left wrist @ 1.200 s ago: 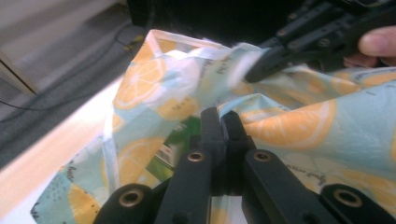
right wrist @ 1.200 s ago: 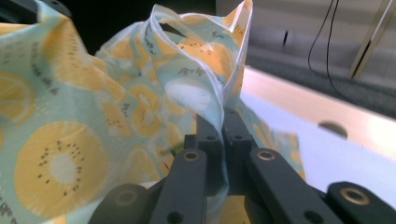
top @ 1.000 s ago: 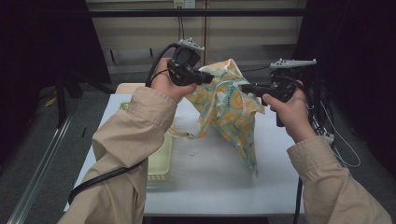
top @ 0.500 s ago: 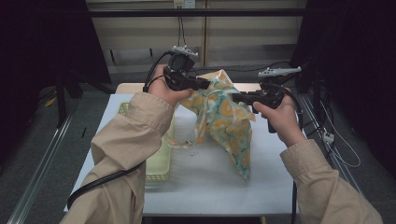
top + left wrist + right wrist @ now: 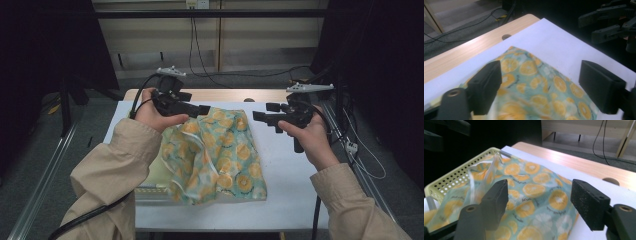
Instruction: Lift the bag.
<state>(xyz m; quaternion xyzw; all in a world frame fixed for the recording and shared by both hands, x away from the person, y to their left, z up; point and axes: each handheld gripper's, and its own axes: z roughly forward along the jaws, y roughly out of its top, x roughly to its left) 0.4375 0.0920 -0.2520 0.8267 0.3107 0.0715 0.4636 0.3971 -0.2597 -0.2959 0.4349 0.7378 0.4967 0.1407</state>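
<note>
Cloth (image 5: 220,150) with an orange-slice print lies spread on the white counter (image 5: 290,165), its left part draped over a yellow basket (image 5: 451,178). Left gripper (image 5: 205,109) hovers over its far edge, right gripper (image 5: 256,116) just beside it; both have just been opening and stand released, nothing pinched between the jaws.

Lab recording booth: black curtains (image 5: 45,60), white-topped table (image 5: 295,185), loose floor cables (image 5: 210,55), metal rails (image 5: 40,185).

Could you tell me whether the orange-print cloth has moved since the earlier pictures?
Yes. The orange-print cloth hung between both tools above the table; now it has dropped flat onto it, partly over the yellow basket.
</note>
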